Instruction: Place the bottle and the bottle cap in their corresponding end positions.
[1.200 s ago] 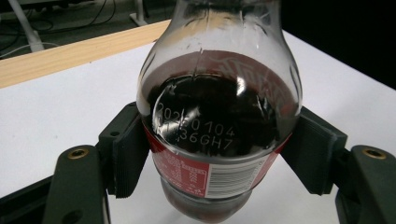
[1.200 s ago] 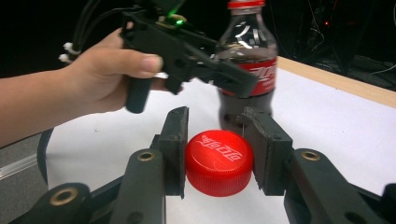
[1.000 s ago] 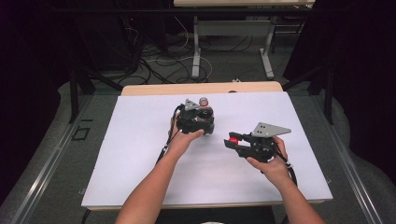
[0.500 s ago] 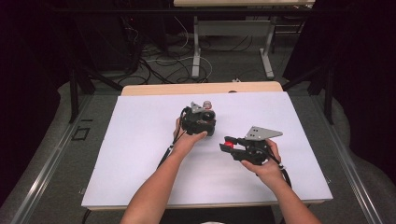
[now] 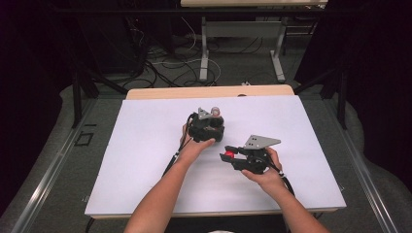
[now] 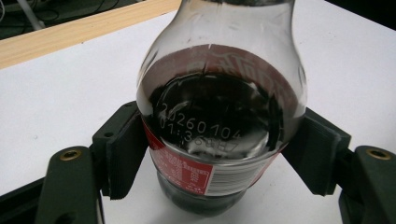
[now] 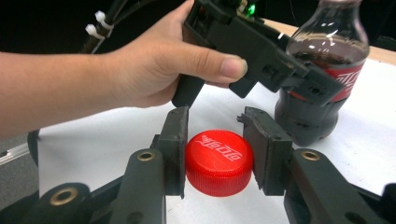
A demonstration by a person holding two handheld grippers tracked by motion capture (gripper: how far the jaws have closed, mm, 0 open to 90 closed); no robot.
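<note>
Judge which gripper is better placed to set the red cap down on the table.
Right. The right gripper already clamps the red cap just above the table, while the left gripper is busy clamping the bottle upright.

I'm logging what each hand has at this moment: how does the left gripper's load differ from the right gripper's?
The left gripper clamps a tall, clear cola bottle standing upright on the table; the right gripper pinches a small, flat red cap. The bottle is see-through with dark drink inside; the cap is solid red. Both carry the same white script logo, and both sit squarely between black fingers.
</note>
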